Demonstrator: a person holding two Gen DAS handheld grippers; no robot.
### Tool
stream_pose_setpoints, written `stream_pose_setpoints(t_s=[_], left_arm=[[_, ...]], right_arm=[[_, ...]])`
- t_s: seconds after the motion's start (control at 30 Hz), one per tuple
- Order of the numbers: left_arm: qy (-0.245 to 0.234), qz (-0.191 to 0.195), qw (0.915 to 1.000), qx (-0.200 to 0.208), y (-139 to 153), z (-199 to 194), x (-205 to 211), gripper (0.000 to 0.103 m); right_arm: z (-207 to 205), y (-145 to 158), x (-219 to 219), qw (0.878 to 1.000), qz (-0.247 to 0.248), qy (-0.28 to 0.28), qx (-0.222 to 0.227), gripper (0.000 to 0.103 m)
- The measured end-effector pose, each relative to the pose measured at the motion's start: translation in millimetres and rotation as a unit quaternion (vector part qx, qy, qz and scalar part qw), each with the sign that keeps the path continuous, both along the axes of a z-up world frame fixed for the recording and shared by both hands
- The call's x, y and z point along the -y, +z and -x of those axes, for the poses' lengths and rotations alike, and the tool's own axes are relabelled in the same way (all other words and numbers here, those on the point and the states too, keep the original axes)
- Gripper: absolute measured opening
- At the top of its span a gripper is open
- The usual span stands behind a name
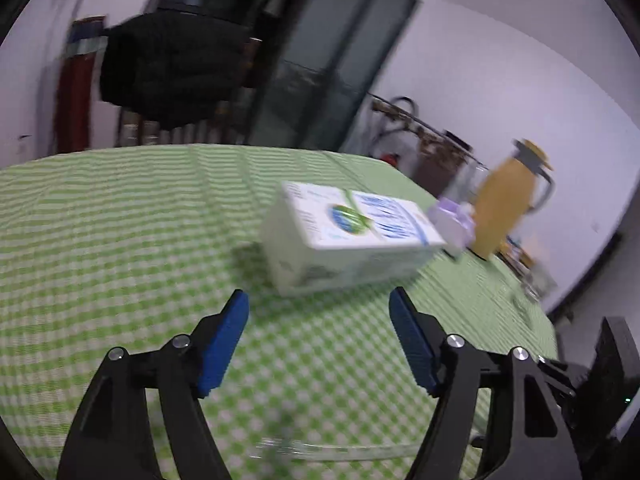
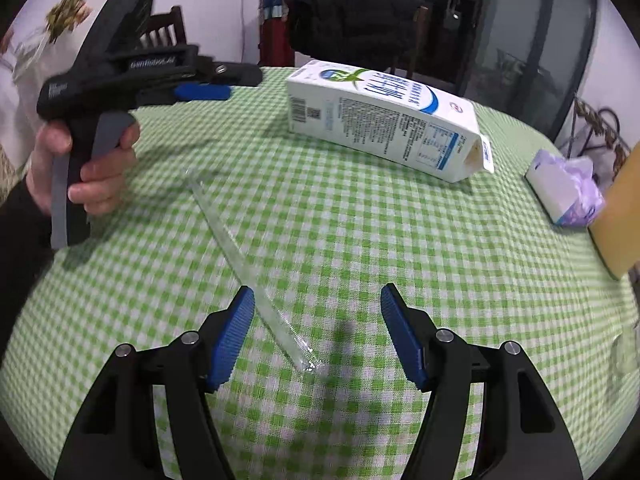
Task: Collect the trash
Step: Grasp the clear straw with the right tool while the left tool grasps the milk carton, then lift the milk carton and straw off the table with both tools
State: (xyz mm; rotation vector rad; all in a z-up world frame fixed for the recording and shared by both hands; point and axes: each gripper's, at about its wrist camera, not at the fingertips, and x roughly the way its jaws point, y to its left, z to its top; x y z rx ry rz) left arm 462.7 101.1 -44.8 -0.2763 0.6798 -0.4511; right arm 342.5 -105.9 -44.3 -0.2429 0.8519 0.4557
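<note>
Our left gripper, in our hand, hangs over the table's left edge, fingers released and empty. A clear wrapper lies mid-table, its near end between our right gripper's spread, untouching fingers. The carton lies on its side toward the far edge; a tissue pack sits at the right edge.

Left claw and right claw both spread wide and empty, left hand around its grip.
</note>
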Motion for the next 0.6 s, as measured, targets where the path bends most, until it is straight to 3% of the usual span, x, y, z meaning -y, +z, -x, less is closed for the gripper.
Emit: stream_pose_setpoints(t_s=[0.1, 0.17, 0.23, 0.3, 0.33, 0.37, 0.4, 0.43, 0.6], left_arm=[[-0.003, -0.003, 0.9999, 0.013, 3.9, -1.5, -6.0, 0.096], [-0.053, -0.024, 0.998, 0.024, 8.2, -9.5, 1.6, 0.096], [-0.101, -0.109, 0.9885, 0.03, 15.1, -27.7, 20.0, 0.096], [-0.137, -0.158, 0.977, 0.041, 20.4, -46.3, 34.8, 0.096], [-0.168, -0.178, 0.9686, 0.047, 20.6, -58.8, 44.1, 0.096], [-0.186, -0.198, 0.9611, 0.049, 18.5, -67.2, 50.3, 0.096], [-0.2, -0.237, 0.9492, 0.053, 14.8, -80.6, 60.8, 0.096], [-0.204, -0.255, 0.9434, 0.057, 12.6, -88.2, 65.0, 0.096], [-0.268, -0.251, 0.9289, 0.043, 1.5, -121.3, 82.9, 0.097]], right_arm=[[-0.8, -10.2, 5.1, 0.999, -0.018, 0.012, -0.031, 0.063], [5.7, -16.2, 3.8, 0.999, -0.016, 0.034, -0.036, 0.063], [12.6, -20.1, -3.4, 0.998, -0.001, 0.055, -0.03, 0.052], [14.2, -20.0, -7.4, 0.998, -0.002, 0.062, -0.026, 0.035], [13.3, -20.6, -6.3, 0.998, -0.012, 0.058, -0.029, 0.032], [13.3, -20.2, -4.3, 0.998, -0.012, 0.052, -0.028, 0.021], [11.8, -20.0, -1.0, 0.998, -0.015, 0.045, -0.032, 0.014], [9.6, -19.4, 4.8, 0.998, -0.023, 0.039, -0.042, 0.009], [14.1, -16.9, 34.8, 0.997, -0.032, 0.016, -0.063, 0.005]])
